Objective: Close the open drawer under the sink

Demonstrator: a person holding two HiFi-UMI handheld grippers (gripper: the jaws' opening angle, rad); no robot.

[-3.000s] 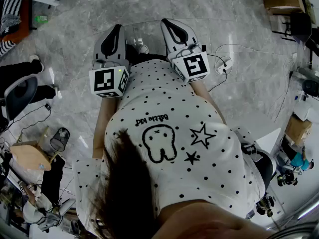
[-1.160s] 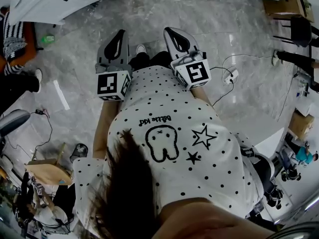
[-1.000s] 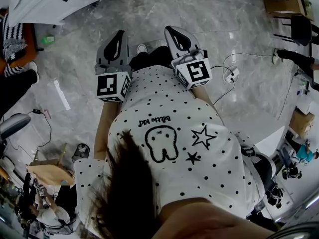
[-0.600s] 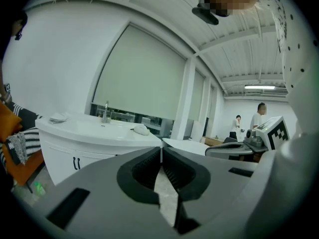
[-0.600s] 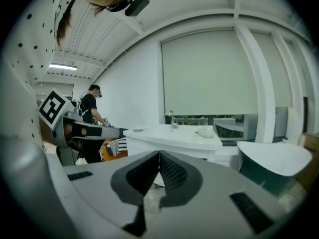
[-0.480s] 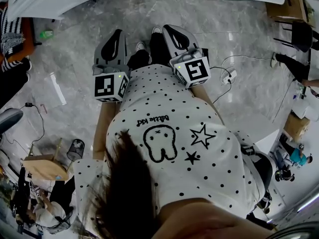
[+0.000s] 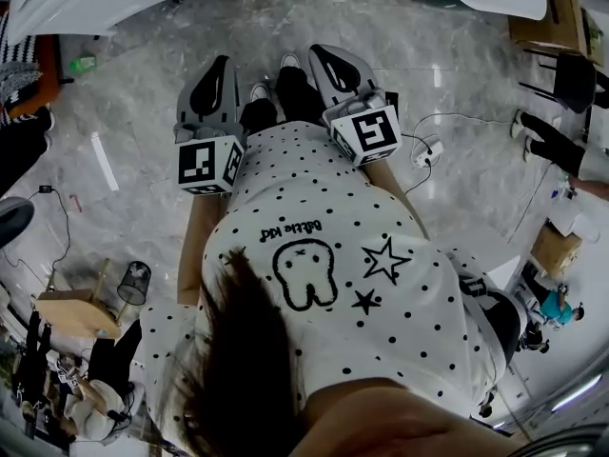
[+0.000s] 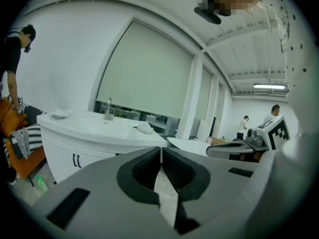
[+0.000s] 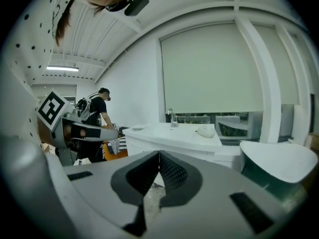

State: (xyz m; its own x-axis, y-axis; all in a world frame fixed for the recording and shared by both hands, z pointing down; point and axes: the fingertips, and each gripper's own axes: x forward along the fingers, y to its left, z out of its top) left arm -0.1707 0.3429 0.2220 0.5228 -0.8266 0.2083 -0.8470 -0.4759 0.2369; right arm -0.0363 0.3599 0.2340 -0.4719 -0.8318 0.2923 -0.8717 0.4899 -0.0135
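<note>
One step nearer the sink cabinet at upper left, left claw and right claw pinched shut, empty, drawer unreached.

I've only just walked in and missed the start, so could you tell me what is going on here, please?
A person in a dotted white shirt stands on the marble floor, holding a gripper in each hand out in front. The left gripper and the right gripper both have their fingers together with nothing between them. The white sink cabinet with its faucet lies ahead, and neither gripper touches it. No open drawer can be made out from here.
</note>
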